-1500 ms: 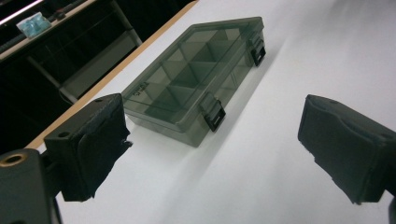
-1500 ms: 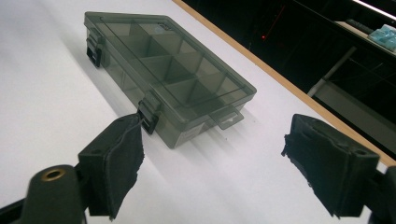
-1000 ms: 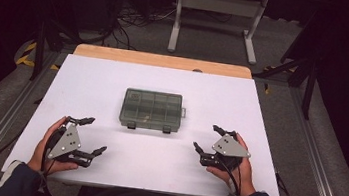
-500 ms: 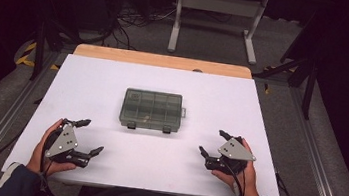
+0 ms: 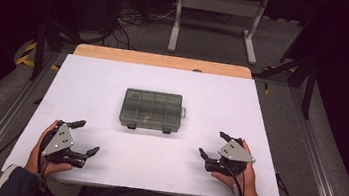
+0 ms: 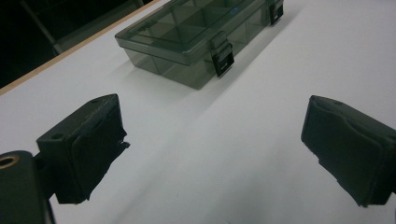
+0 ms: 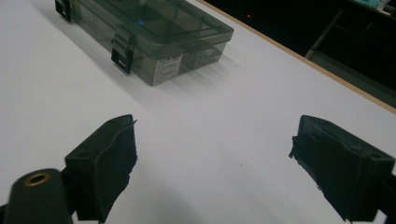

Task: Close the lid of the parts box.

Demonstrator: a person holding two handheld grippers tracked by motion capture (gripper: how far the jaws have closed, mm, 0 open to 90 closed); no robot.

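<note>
Lying shut mid-table, the compartment box (image 5: 152, 110) sits well apart from both grippers. The right gripper (image 5: 213, 145) has just been opening, its jaws wide with nothing between them, and sits slightly nearer the table edge than before; the left gripper (image 5: 82, 137) gapes empty too. The right gripper view reveals a label (image 7: 167, 68) on the box's end wall.

The small white label (image 7: 167, 68) on the box (image 7: 154, 32) is too blurred to read.
</note>
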